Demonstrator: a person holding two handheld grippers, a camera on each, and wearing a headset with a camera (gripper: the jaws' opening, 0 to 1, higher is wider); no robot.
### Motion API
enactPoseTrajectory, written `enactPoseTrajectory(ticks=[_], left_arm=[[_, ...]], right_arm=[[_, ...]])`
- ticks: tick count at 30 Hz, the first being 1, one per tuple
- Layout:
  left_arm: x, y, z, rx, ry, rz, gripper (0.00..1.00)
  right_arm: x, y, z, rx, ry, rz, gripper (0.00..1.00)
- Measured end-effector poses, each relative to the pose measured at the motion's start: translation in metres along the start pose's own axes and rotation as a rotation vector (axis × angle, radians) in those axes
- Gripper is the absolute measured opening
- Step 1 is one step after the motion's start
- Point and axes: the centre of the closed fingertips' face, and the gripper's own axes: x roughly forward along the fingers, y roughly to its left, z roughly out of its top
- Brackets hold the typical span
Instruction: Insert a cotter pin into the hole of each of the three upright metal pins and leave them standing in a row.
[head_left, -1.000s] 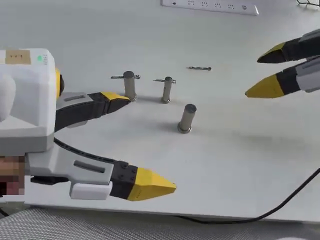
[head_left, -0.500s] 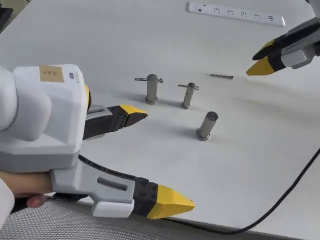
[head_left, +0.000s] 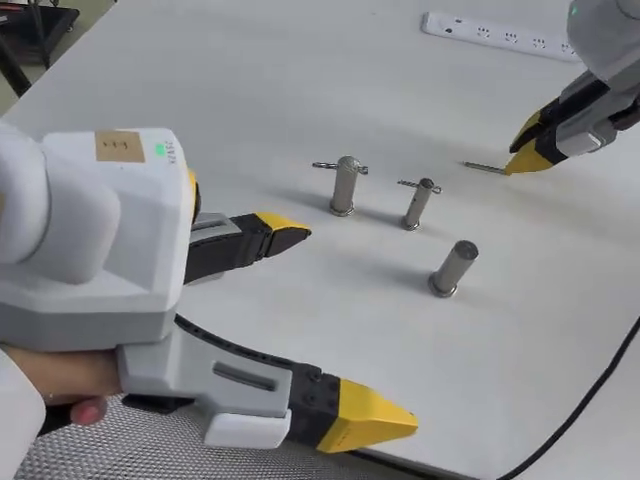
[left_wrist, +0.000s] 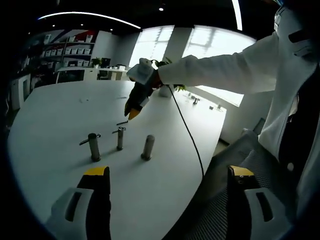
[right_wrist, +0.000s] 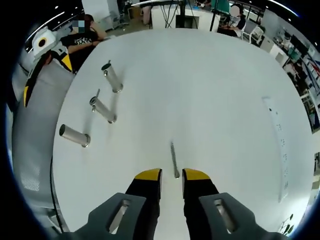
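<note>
Three upright metal pins stand on the white table (head_left: 250, 90). The left pin (head_left: 345, 185) and the middle pin (head_left: 420, 201) each carry a cotter pin through the top. The right pin (head_left: 453, 267) has none. A loose cotter pin (head_left: 484, 167) (right_wrist: 173, 159) lies flat behind them. My right gripper (head_left: 525, 152) (right_wrist: 171, 176) is down at that pin's near end, jaws narrowed to a small gap on either side of it. My left gripper (head_left: 338, 325) (left_wrist: 167, 176) hovers wide open near the table's front edge, holding nothing.
A white power strip (head_left: 495, 33) lies along the far edge. A black cable (head_left: 600, 385) trails over the front right of the table. A grey mesh chair seat (head_left: 110, 445) is below the front edge. People sit at the far side in the right gripper view.
My right gripper has dropped to the loose cotter pin and its jaws have narrowed from wide apart to a small gap. The head camera has shifted; the left gripper stays open.
</note>
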Motion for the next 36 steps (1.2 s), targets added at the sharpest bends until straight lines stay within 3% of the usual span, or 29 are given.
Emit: enactPoseTrajectory(ticks=[9,25,36], left_arm=[[0.000,-0.004,-0.003,-0.005,0.011,-0.015,0.94],[0.000,-0.004,-0.004,-0.009,0.010,-0.019,0.94],[0.001,-0.006,-0.004,-0.005,0.018,-0.021,0.92]], right_arm=[[0.009,-0.004,-0.007,-0.018,0.052,-0.013,0.00],[0.013,0.010,-0.005,-0.073,0.108,0.006,0.00],[0.012,0.005,-0.006,-0.031,0.069,-0.022,0.00]])
